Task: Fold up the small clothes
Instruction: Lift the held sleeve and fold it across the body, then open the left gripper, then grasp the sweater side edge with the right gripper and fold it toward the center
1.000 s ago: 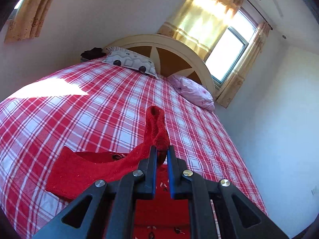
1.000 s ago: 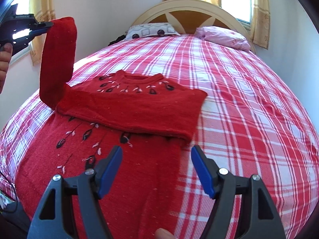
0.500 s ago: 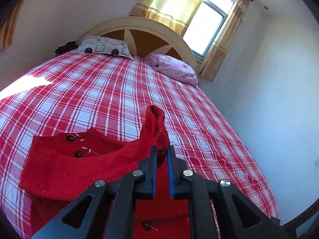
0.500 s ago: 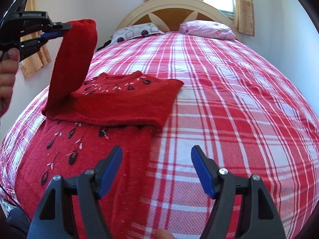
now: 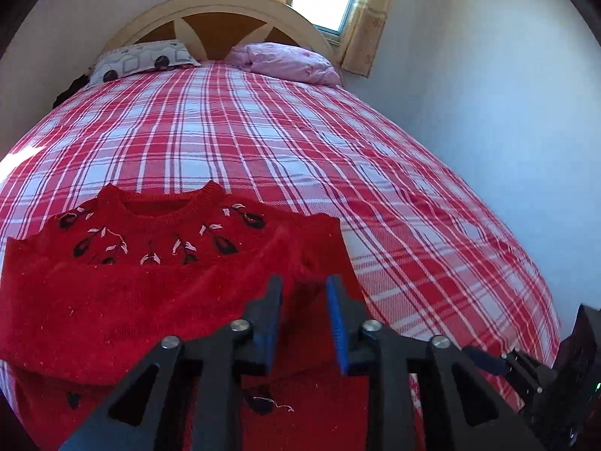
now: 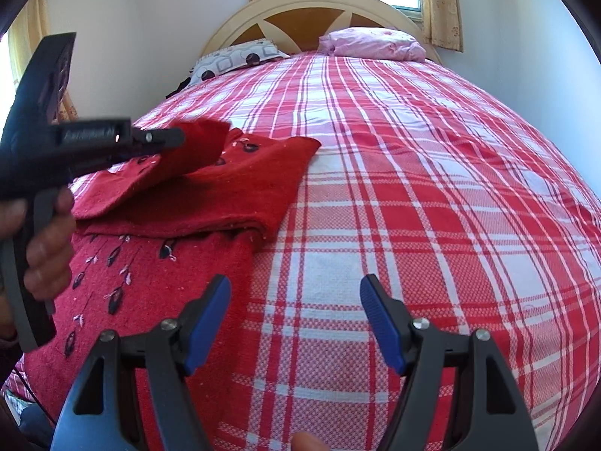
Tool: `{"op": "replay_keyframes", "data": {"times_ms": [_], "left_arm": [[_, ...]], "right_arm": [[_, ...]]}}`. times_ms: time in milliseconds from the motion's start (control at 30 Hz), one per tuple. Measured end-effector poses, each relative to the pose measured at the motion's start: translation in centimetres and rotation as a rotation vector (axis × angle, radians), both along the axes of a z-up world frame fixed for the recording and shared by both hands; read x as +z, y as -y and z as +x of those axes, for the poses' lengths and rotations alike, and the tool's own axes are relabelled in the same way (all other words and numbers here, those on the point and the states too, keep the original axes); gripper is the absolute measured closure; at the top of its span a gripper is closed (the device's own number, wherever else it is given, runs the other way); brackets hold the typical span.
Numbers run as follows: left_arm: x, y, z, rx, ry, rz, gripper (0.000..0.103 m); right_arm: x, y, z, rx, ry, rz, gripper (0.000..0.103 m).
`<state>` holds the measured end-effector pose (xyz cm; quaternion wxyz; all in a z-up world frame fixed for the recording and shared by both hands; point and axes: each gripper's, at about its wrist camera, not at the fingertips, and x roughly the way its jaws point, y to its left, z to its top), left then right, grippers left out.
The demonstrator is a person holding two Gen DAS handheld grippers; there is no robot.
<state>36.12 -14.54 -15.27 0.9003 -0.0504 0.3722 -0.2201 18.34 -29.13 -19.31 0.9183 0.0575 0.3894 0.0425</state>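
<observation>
We see the red sweater point(image 5: 157, 285) lying on the checked bedspread point(image 6: 432, 188); our left gripper point(image 5: 304, 300) stands parted over its sleeve point(image 6: 199, 139); our right gripper point(image 6: 295, 323) hangs wide, empty.

The only lettering in view is a pale printed line on the side of the left gripper point(image 6: 176, 137), seen from the right wrist camera; it is too blurred to read. The red sweater point(image 5: 157, 263) carries embroidered flower motifs only, no words or numbers.
</observation>
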Motion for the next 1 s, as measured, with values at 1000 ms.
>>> {"op": "replay_keyframes", "data": {"times_ms": [1000], "left_arm": [[-6.9, -22.7, -5.7, 0.468, -0.066, 0.029, 0.048]], "right_arm": [[-0.2, -4.8, 12.4, 0.097, -0.198, 0.276, 0.048]]}}
